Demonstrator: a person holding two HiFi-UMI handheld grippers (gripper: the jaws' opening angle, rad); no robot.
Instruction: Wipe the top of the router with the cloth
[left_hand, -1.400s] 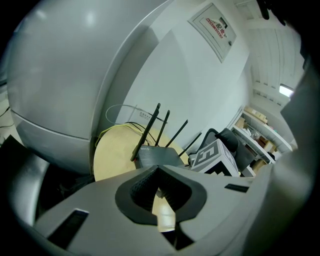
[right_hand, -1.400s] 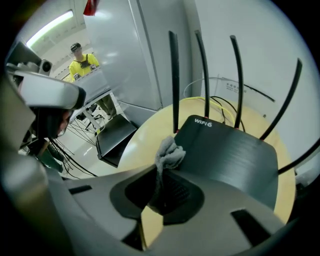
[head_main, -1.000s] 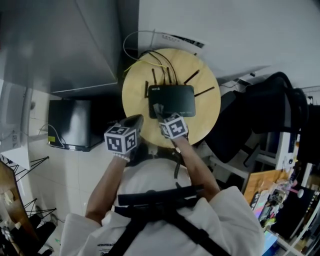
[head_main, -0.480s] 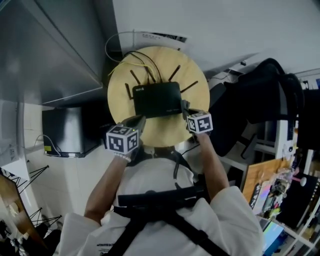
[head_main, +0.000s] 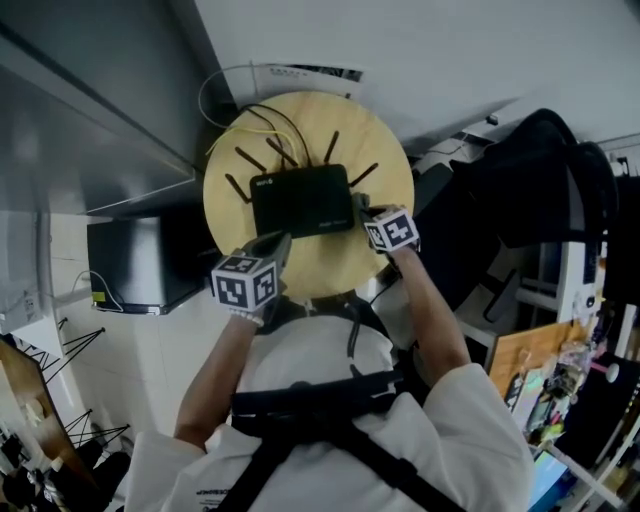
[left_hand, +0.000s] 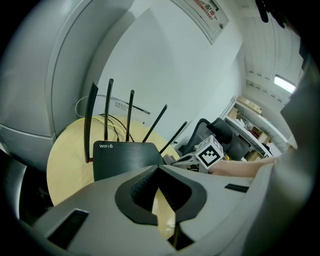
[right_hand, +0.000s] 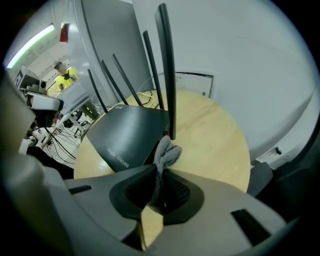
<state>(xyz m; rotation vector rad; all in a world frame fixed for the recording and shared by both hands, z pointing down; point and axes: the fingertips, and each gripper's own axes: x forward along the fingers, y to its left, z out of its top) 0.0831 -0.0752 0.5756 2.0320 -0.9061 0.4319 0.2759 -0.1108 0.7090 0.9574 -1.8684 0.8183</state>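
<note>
A black router (head_main: 300, 200) sits flat on a round pale-wood worktop (head_main: 385, 160), with its thin antennas standing up along the far edge and at the sides. In the left gripper view the white print "WiFi6" reads clearly on the near left corner of its top. A second line of small white print runs along its front edge in the right gripper view, too small to read.

The right claw (right_hand: 159, 175) is clenched on a bunched grey cloth (right_hand: 167, 152). The cloth's free tuft pokes out past the tips at the router's right-hand edge, just beside the base of an antenna.

The left claw (left_hand: 159, 177) is closed with nothing in it. It hangs over the near left rim of the worktop, short of the router's front edge.

Thin yellow cables (head_main: 245, 130) run from the router's back across the worktop. A white label (head_main: 305, 72) is fixed on the wall behind; its print cannot be read.
</note>
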